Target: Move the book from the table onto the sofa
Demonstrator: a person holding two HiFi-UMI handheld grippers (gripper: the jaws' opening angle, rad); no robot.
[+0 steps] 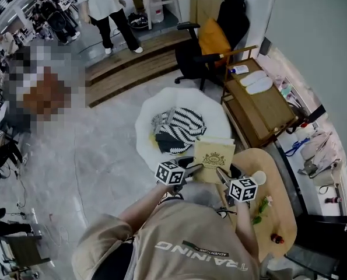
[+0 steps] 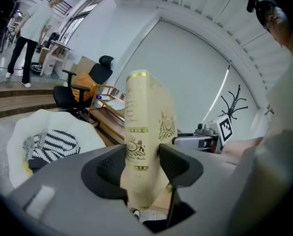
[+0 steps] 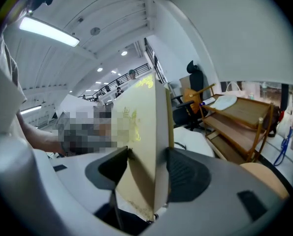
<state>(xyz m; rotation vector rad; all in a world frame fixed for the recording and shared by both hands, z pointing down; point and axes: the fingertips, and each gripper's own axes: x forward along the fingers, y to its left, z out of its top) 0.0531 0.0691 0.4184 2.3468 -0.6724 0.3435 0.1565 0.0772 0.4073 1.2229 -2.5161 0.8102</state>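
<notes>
Book (image 1: 214, 156) in the head view sits between your two claws, cover up, held off the round wooden table (image 1: 281, 214) that lies to the right claw's outer side. Your left claw (image 1: 193, 169) meets its near left edge and your right claw (image 1: 223, 177) its near right edge. Just beyond both claws is the white sofa (image 1: 161, 101) with a striped cushion (image 1: 182, 127) on it.

In the left gripper view, your left claw (image 2: 142, 163) is clamped on the book (image 2: 144, 132), both pads pressed against the cream, gold-printed spine, which rises upright out of the jaws. The right claw (image 2: 205, 139) shows just to the right of the book, and the sofa (image 2: 38, 122) and striped cushion (image 2: 52, 144) lie ahead to the left.

In the right gripper view, your right claw (image 3: 148, 168) is closed on the book (image 3: 146, 132) too, seen edge-on and standing up from the jaws. A wooden rack (image 3: 240, 117) stands ahead to the right, and the table (image 3: 264, 178) edge shows low on the right
</notes>
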